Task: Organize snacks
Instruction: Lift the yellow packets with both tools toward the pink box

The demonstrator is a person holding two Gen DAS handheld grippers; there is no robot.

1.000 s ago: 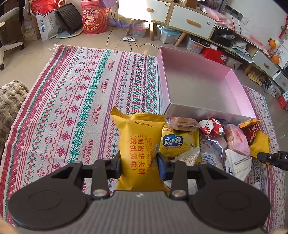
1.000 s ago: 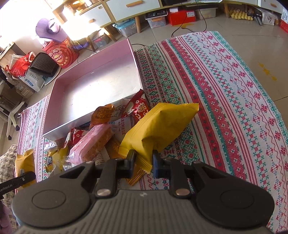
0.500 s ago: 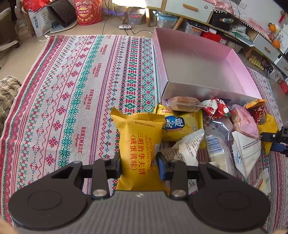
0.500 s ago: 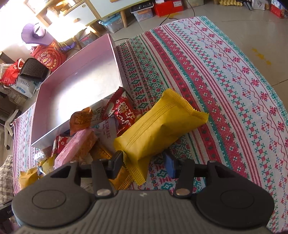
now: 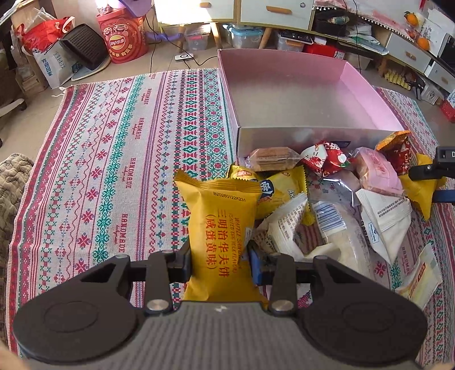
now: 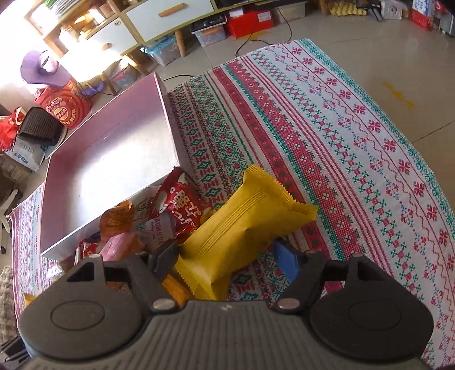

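Observation:
My left gripper (image 5: 219, 263) is shut on a yellow waffle packet (image 5: 221, 227) with red Chinese print and holds it upright above the rug. A pile of snack packets (image 5: 335, 205) lies in front of the empty pink box (image 5: 301, 88). My right gripper (image 6: 227, 260) is open, its jaws wide on either side of a second yellow packet (image 6: 241, 236) that rests on the pile and rug. The right gripper also shows at the right edge of the left wrist view (image 5: 438, 170). The pink box shows in the right wrist view (image 6: 108, 159) too.
A patterned woven rug (image 5: 113, 159) covers the floor under everything. Behind the box stand low cabinets (image 5: 267, 14), storage bins, cables and a red Lay's tub (image 5: 122, 42). A grey blanket (image 5: 14, 182) lies at the rug's left edge.
My right gripper has opened and let go of its yellow packet, which now lies on the pile. The left gripper still holds its packet and has drawn back from the box.

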